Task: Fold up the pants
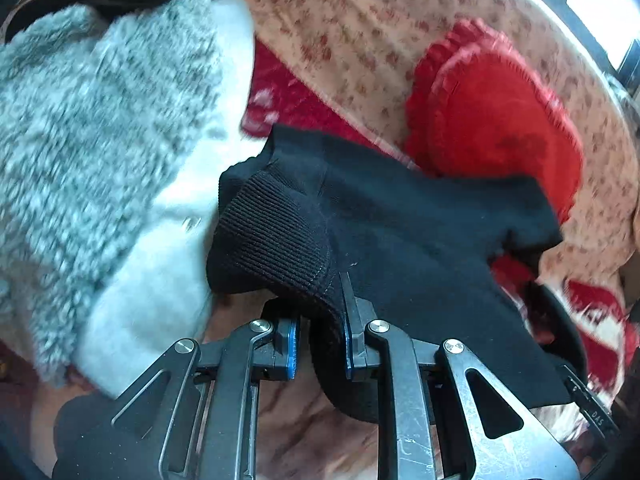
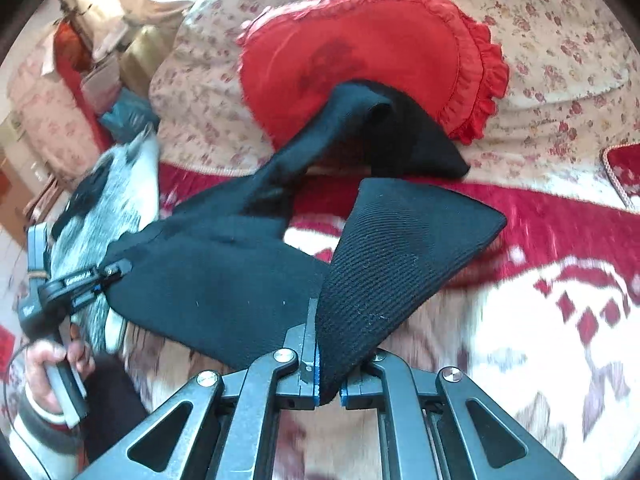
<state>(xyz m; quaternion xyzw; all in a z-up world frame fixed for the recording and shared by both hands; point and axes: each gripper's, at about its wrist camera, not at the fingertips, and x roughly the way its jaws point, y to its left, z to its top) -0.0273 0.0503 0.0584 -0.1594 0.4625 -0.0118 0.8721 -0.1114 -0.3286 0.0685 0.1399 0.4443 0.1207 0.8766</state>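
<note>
The black pants hang lifted above the bed, held at their ribbed waistband by both grippers. My left gripper is shut on the ribbed band, which bunches over its fingers. My right gripper is shut on the other end of the ribbed band. In the right wrist view the pants stretch left to the left gripper. The legs trail back over a red heart-shaped cushion.
A red frilled heart cushion lies on the floral bedspread. A red and white patterned blanket covers the near bed. My grey fleece sleeve fills the left. Furniture and boxes stand far left.
</note>
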